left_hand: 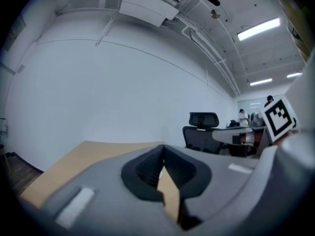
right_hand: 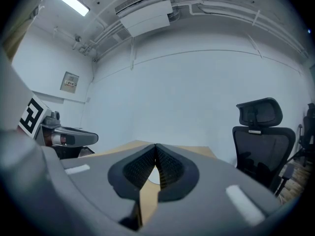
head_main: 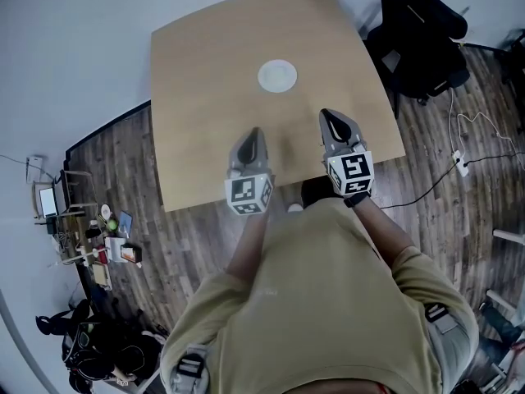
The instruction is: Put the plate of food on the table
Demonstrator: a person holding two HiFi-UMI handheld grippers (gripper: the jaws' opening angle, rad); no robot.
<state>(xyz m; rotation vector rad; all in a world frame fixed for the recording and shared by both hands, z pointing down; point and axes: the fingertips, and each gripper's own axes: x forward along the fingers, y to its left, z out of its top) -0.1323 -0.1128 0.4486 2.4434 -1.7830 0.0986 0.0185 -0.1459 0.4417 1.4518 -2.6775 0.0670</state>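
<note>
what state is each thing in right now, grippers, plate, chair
left gripper: shut, empty
right gripper: shut, empty
plate: flat on the table, untouched, ahead of both grippers
office chair: unoccupied, at the table's right side

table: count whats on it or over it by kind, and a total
plate: 1
tools: 2 (left tool, right tool, both shut and empty)
total: 3
</note>
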